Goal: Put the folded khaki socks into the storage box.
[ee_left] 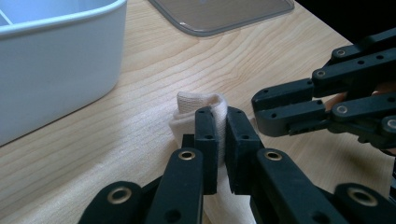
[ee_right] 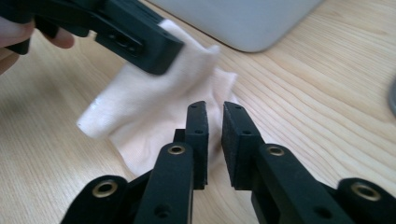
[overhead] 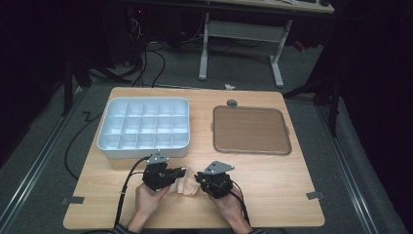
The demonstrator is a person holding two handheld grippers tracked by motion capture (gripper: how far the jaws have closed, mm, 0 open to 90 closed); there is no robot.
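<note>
A small cream cloth (overhead: 187, 185) lies crumpled on the wooden table between the two hand-held grippers, near the front edge. My left gripper (ee_left: 222, 119) is shut on a raised fold of the cloth (ee_left: 196, 102), which stands up between its pads. In the high view the left gripper (overhead: 181, 172) comes at the cloth from the left and the right gripper (overhead: 197, 178) from the right. My right gripper (ee_right: 214, 112) hovers just over the cloth (ee_right: 149, 116) with a narrow gap between its jaws and nothing pinched. The left gripper (ee_right: 154, 51) holds the cloth's far corner in that view.
A white box with several compartments (overhead: 146, 152) stands at the back left, close behind the left hand. A brown flat tray (overhead: 251, 130) lies at the back right. Bare wood stretches to the right of the hands.
</note>
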